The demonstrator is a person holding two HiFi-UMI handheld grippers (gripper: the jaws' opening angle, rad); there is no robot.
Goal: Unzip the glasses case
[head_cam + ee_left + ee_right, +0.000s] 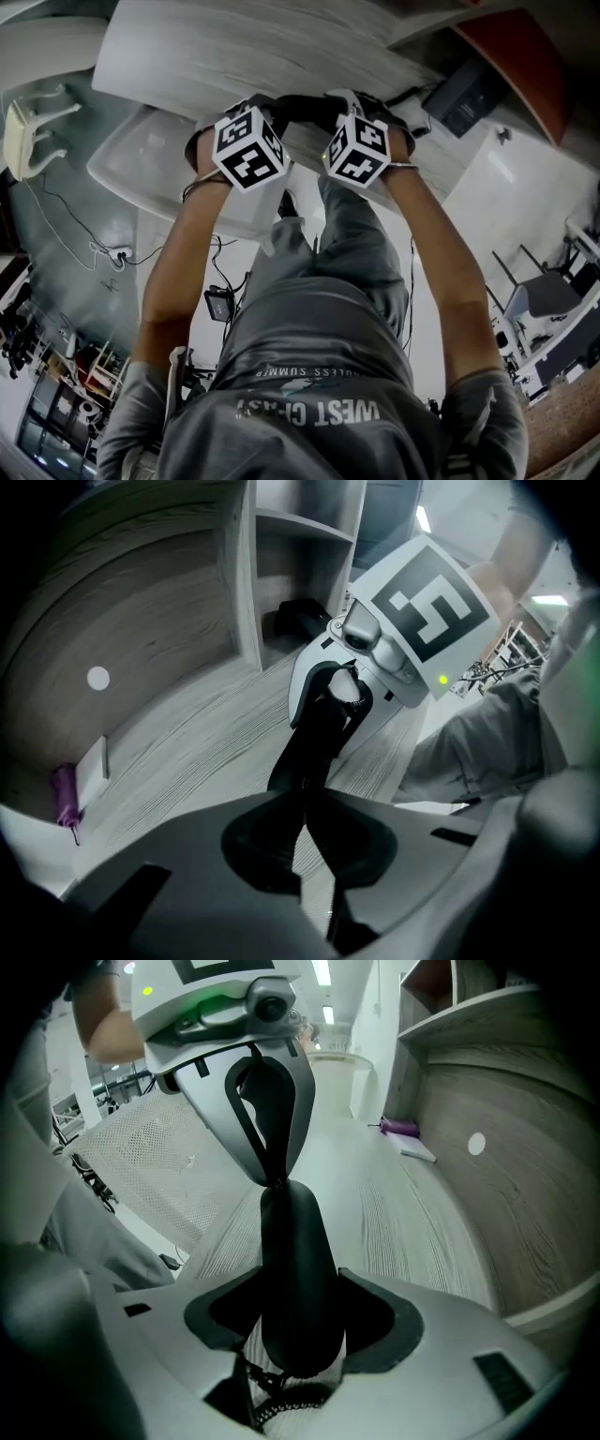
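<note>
Over the wood-grain desk (pixel 178 752): the black glasses case (pixel 292 1269) spans between the two grippers.
Right gripper (pixel 298 1330): jaws wide, clamped round the case's thick end, with zip teeth showing just beneath; it seems to serve as the anchor.
Left gripper (pixel 302 808): jaws almost together, pinching a thin black tab at the far end, probably the zip pull.
Why so: one claw steadies the body while the other can draw the slider along.
Zip travel: cannot tell.
</note>
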